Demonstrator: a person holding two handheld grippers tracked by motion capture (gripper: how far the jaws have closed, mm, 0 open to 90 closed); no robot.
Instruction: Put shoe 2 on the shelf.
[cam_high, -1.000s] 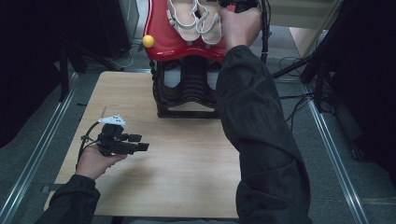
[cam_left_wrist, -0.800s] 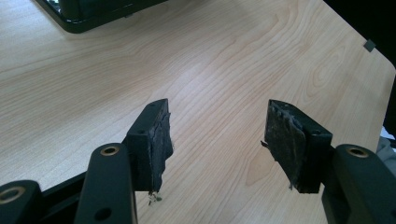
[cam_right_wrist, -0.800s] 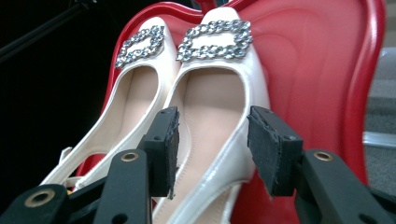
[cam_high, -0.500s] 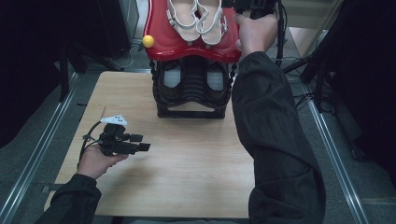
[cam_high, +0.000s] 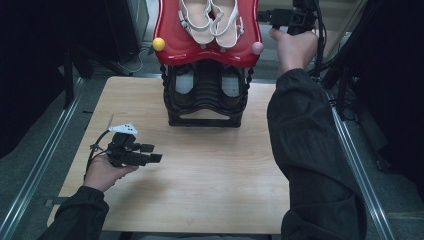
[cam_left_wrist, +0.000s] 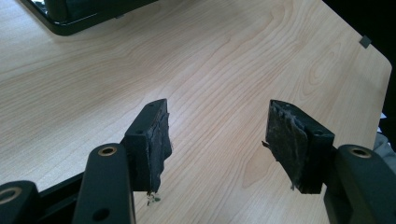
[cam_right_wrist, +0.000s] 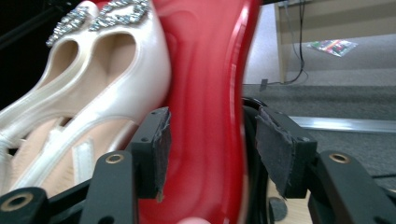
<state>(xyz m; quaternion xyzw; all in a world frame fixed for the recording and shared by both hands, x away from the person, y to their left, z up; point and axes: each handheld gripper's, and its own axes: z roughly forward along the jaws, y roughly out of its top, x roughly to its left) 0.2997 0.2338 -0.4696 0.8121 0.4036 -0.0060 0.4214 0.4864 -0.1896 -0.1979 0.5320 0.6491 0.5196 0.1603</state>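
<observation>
My left gripper (cam_high: 152, 153) hovers spread and empty over the wooden table (cam_high: 210, 180). White sandals (cam_high: 212, 20) lie on the red tray (cam_high: 175, 47) atop the black rack (cam_high: 205, 97). My right gripper (cam_right_wrist: 210, 149), jaws just widening, straddles the tray's edge.

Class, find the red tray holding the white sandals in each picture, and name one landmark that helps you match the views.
High view: red tray at top centre, on the black rack.
Left gripper view: not in it.
Right gripper view: tray rim upright at centre, between the right gripper jaws.
Shared landmark: the wooden table.
</observation>
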